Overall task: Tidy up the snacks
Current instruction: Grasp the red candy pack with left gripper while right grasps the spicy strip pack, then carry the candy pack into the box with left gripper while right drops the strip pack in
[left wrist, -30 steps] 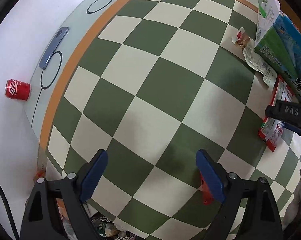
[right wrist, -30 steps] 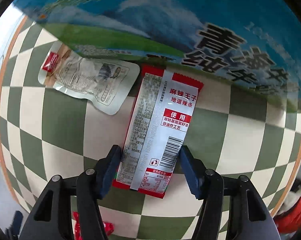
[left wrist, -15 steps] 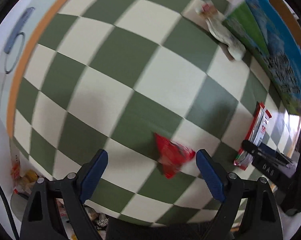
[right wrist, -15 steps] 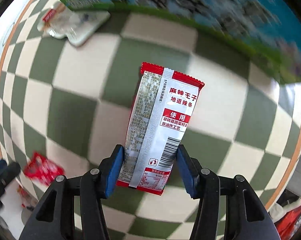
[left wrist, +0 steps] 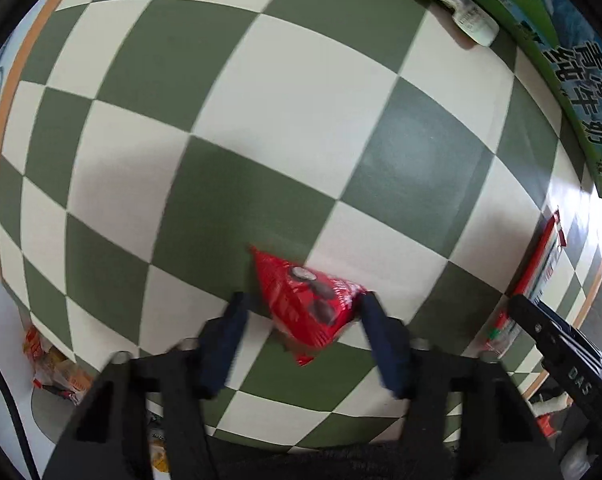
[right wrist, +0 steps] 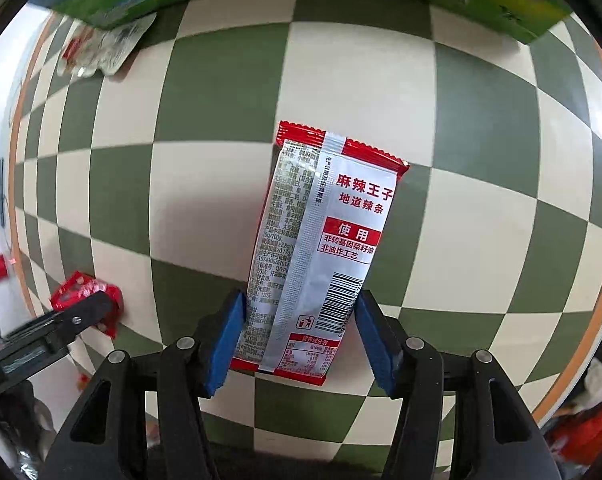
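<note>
The left tool (left wrist: 303,312) is closing around the small red packet (left wrist: 309,304) on the desk (left wrist: 261,120), right pad touching; it should be centred first. The right tool (right wrist: 299,336) is clamped on the spicy-strip pack (right wrist: 321,248).

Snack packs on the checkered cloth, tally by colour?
Red small packet: 1
Red-and-silver long pack: 1
Clear/white pouch with red corner: 1
Total: 3, not counting the green-blue carton.

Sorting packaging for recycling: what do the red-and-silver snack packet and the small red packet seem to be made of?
Red-and-silver snack packet: probably glossy metallised plastic film, given its silvery sheen and crimped zigzag end. Small red packet: apparently shiny plastic film, crinkled and puffy; blur hides detail.
</note>
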Demonstrator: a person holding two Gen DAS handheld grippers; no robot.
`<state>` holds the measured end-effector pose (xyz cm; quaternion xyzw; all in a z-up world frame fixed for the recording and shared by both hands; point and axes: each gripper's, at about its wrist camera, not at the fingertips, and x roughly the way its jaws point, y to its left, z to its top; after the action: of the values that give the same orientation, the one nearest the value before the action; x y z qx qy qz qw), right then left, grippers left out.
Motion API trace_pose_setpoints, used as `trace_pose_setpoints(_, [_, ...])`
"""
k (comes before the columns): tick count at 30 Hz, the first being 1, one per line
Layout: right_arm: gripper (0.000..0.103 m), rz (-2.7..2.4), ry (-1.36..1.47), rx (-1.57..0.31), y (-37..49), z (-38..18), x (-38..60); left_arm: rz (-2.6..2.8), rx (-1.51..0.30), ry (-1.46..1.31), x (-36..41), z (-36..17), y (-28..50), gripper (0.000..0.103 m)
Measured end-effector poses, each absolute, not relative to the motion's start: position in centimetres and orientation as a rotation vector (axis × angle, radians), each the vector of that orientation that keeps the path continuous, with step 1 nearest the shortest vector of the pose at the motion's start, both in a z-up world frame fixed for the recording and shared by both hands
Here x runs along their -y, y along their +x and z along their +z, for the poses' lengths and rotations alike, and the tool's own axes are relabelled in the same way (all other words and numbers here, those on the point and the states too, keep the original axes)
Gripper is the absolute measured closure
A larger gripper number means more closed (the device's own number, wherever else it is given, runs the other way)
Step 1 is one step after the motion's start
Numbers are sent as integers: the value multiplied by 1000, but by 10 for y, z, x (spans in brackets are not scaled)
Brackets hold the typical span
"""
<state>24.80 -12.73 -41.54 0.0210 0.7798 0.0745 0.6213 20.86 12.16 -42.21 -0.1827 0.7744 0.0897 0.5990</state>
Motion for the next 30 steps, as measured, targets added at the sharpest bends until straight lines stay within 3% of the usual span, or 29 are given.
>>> trace_pose_setpoints(5, [41,101,51,-1790,256,-413,119,185,-1773,-282,-99,-416,213,60])
trace_pose_setpoints(9, [47,137,-94,-1752,252,-406,112,130,-1763,-229,-77,-414,218,61])
trace_pose_setpoints(14, [47,186,-171,-1790,231,-403,128,74,-1767,-195,-56,-418,224,61])
trace_pose_setpoints(21, [27,157,113,-1863,231,-396,175,64,-1783,-175,-52,-426,227,61])
trace_pose_setpoints(30, [26,58,187,-1878,233,-398,186,45,-1812,-194,-60,-439,248,60])
